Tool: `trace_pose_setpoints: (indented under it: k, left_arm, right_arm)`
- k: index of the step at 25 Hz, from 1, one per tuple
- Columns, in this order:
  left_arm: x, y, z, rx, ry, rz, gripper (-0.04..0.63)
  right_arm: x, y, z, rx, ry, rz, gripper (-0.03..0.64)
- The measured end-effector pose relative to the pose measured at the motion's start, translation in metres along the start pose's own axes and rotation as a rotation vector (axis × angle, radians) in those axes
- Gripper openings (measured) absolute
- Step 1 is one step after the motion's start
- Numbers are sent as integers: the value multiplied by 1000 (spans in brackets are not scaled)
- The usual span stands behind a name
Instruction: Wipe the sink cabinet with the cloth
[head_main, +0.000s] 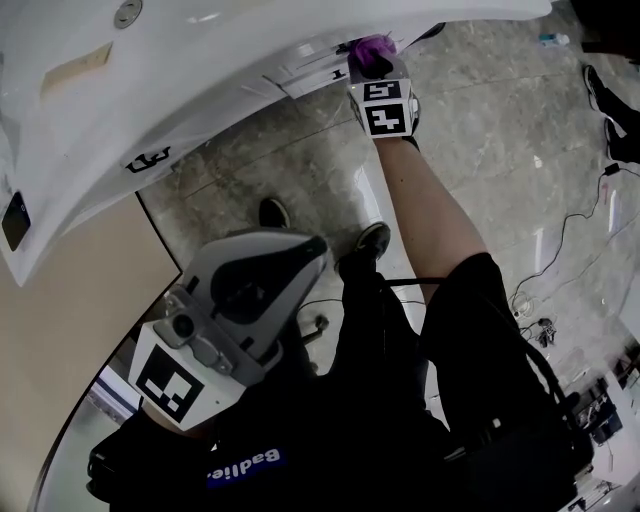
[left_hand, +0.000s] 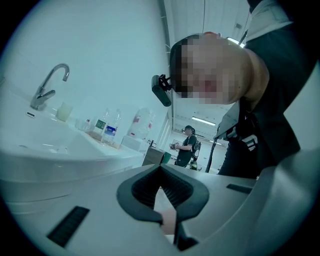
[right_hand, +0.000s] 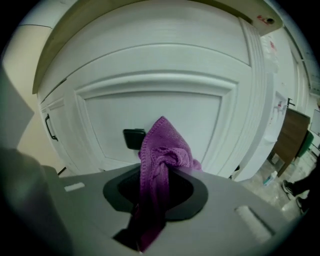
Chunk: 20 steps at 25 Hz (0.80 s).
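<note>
The white sink cabinet (head_main: 300, 72) runs across the top of the head view. Its panelled door (right_hand: 155, 115) with a black handle (right_hand: 134, 138) fills the right gripper view. My right gripper (head_main: 372, 65) is shut on a purple cloth (right_hand: 162, 155), whose bunched tip (head_main: 370, 50) is at the cabinet door just under the countertop edge; contact cannot be told. My left gripper (head_main: 300, 262) is held low near my body, away from the cabinet. Its jaws (left_hand: 160, 170) are shut with nothing in them.
The left gripper view looks up past a white sink basin (left_hand: 55, 150) with a chrome faucet (left_hand: 47, 87), several bottles (left_hand: 107, 127) on the counter, and a person (left_hand: 189, 145) standing far behind. Cables (head_main: 560, 250) lie on the stone floor at the right.
</note>
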<state>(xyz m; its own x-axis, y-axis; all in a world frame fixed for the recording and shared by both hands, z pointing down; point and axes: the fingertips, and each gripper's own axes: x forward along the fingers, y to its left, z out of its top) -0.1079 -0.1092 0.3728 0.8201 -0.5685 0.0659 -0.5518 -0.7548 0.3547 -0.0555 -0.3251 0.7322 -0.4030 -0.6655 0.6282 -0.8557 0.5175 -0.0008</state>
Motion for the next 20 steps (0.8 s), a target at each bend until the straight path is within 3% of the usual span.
trace_pose_setpoints:
  k: [9, 17, 20]
  left_arm:
    - [9, -7, 0, -5, 6, -33, -11]
    - [12, -9, -3, -6, 9, -41, -11]
    - [13, -8, -3, -9, 7, -43, -11]
  right_arm:
    - [1, 65, 3, 26, -16, 110, 87]
    - [-6, 131, 9, -62, -36, 253, 87]
    - [-19, 144, 8, -155, -66, 336, 87]
